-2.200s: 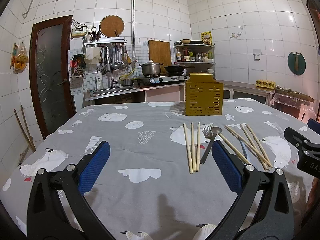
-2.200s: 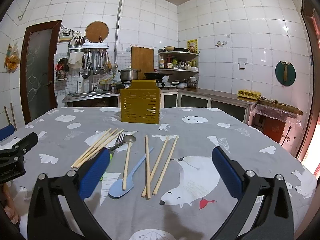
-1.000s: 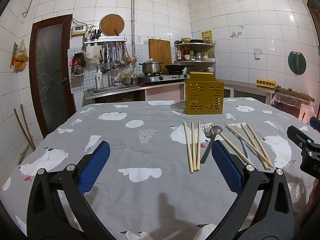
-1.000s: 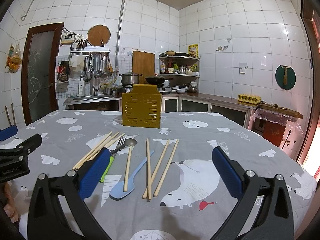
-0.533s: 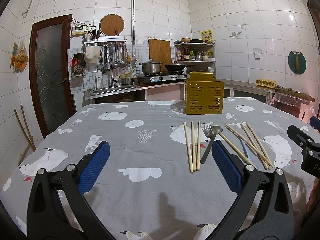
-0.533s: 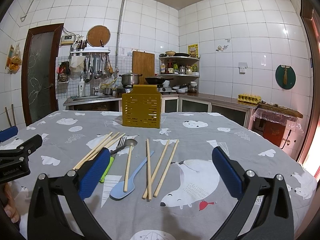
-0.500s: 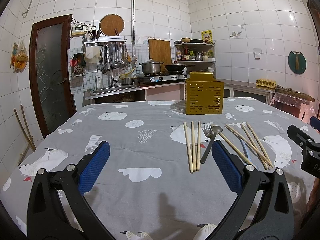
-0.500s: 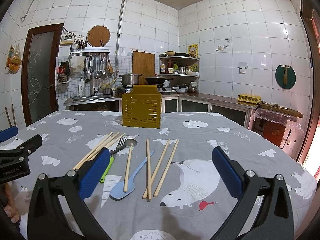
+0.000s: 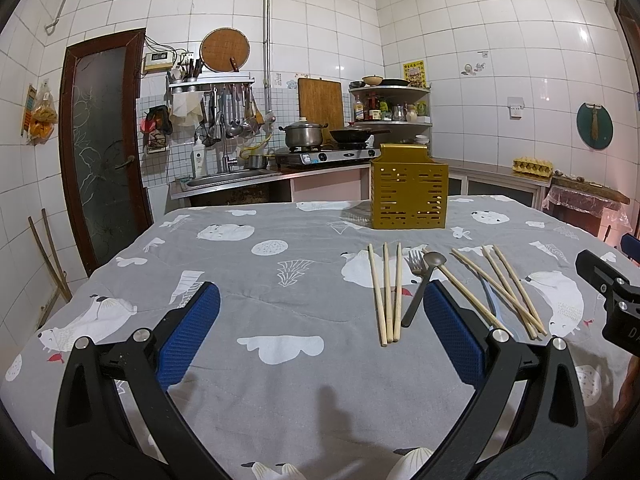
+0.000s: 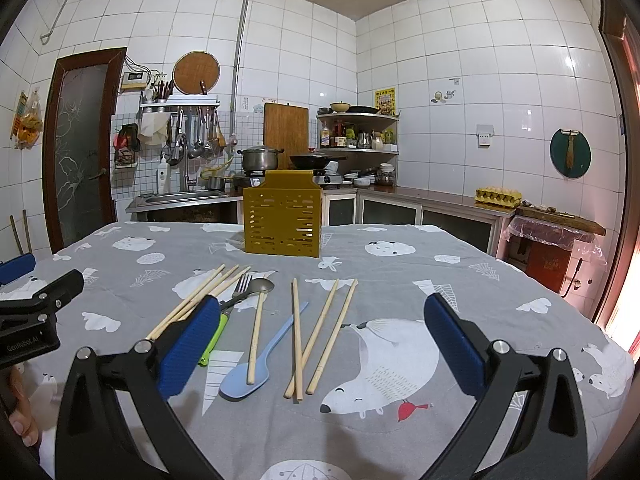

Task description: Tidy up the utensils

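A yellow slotted utensil holder (image 9: 409, 197) (image 10: 281, 221) stands upright on the grey patterned tablecloth (image 9: 260, 288). In front of it lie several wooden chopsticks (image 9: 386, 296) (image 10: 320, 330), a metal fork (image 10: 239, 288), a grey spoon (image 9: 422, 285) and a light blue spoon (image 10: 260, 358). A green handle (image 10: 212, 340) shows beside my right gripper's left finger. My left gripper (image 9: 320, 334) is open and empty, low over the cloth left of the utensils. My right gripper (image 10: 320, 336) is open and empty, just before the utensils.
The other gripper's black body shows at the right edge of the left wrist view (image 9: 612, 300) and at the left edge of the right wrist view (image 10: 32, 312). Beyond the table stand a sink counter (image 9: 232, 180), a stove with pots (image 9: 320, 148) and a brown door (image 9: 104, 144).
The right wrist view has shifted slightly, so the utensils sit a little lower in it. The left gripper and the utensils have not moved.
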